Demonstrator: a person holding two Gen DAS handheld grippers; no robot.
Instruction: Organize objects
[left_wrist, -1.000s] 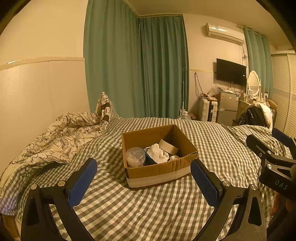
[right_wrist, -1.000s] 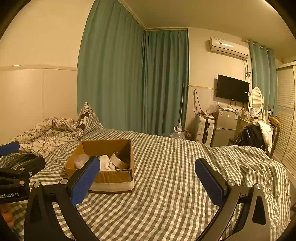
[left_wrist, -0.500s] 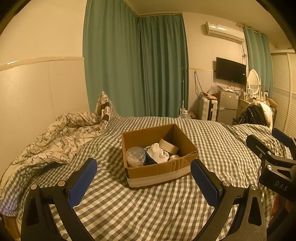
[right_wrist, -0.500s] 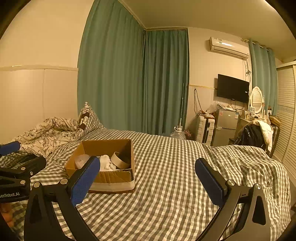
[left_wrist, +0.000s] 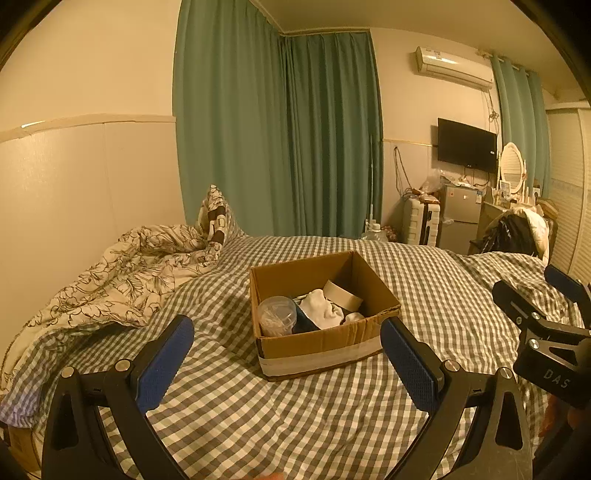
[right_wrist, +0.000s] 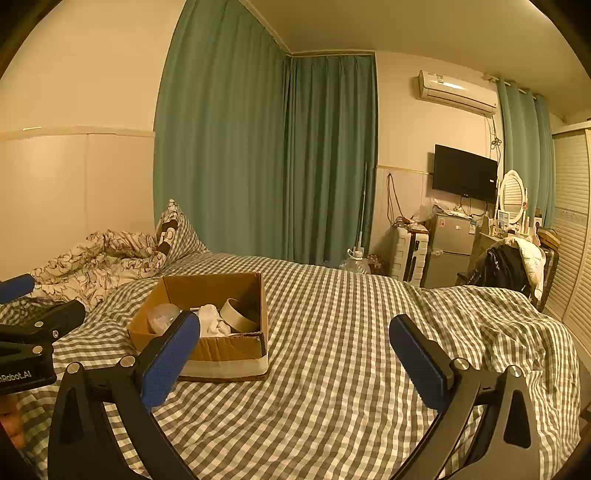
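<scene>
While both grippers wait, one box holds the lot

Because its top is open, the cardboard box (left_wrist: 325, 339) on the checked bed (left_wrist: 295, 424) gathers one clear tub (left_wrist: 277, 315), one white cloth (left_wrist: 321, 308) and one tape roll (right_wrist: 240, 315). Left gripper (left_wrist: 286, 363) and right gripper (right_wrist: 295, 363) hover empty, jaws apart, facing it

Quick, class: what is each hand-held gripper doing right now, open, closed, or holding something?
Left hand-held gripper: open, holding nothing, above the checked bedcover.
Right hand-held gripper: open, holding nothing.
</scene>
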